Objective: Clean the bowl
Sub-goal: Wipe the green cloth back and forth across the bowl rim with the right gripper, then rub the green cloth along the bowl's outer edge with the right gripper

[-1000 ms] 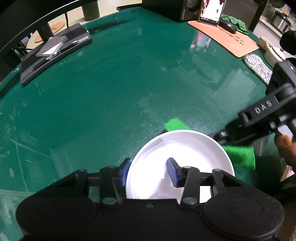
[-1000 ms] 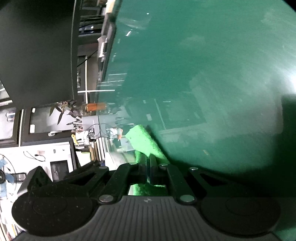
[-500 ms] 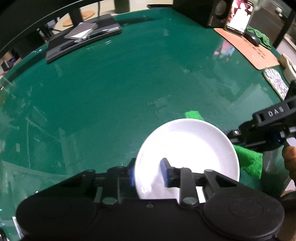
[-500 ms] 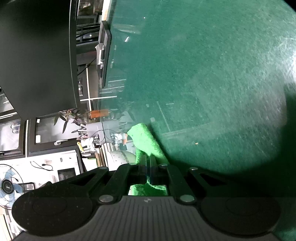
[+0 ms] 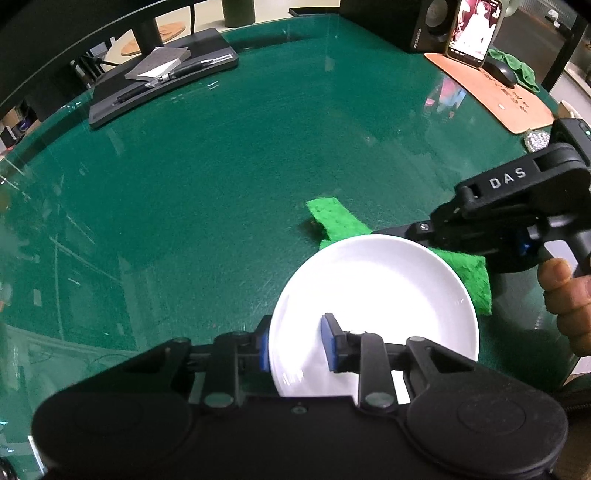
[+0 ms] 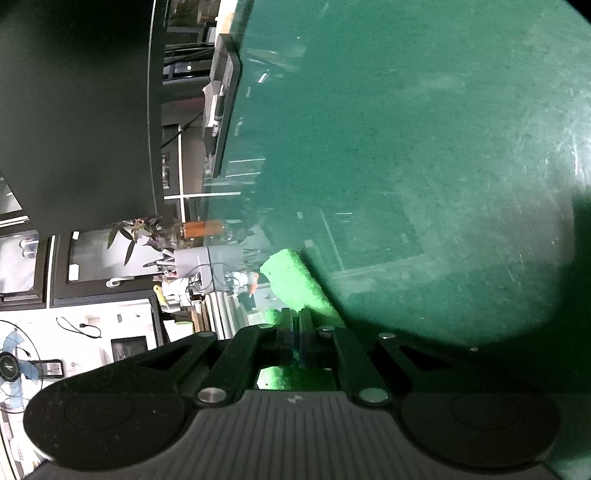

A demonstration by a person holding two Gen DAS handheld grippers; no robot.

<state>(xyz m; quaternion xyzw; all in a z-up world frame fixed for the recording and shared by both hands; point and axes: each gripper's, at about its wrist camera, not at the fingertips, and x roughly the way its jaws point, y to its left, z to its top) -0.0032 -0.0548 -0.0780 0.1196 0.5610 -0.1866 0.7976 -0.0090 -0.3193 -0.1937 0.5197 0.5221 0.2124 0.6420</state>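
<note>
White bowl [image 5: 373, 295] sits low in the left wrist view, right at the near side of a dark green glass table [image 5: 221, 177]. Left gripper [image 5: 295, 343] has its jaws straddling the bowl's near rim, one blue pad outside and the other inside. They've just been moving, closing in and then easing out a touch, with the rim between them the whole way. The outer pad looks pressed on the rim; whether the inner one actually touches is hard to tell, but it reads as a grip on the bowl.

Right gripper [image 6: 291, 321] is clenched tight on a green cloth [image 5: 340, 225], which spreads out past the bowl's far edge and down its right side, partly tucked behind the bowl. A hand [image 5: 569, 295] holds that gripper's handle at the right edge.

Further back on the table: a black tray [image 5: 162, 74] with a pen and a small pad, a speaker [image 5: 417, 18], a phone [image 5: 474, 29] propped upright, and a tan mat [image 5: 495, 99] with a mouse [image 5: 498, 72] on it.
</note>
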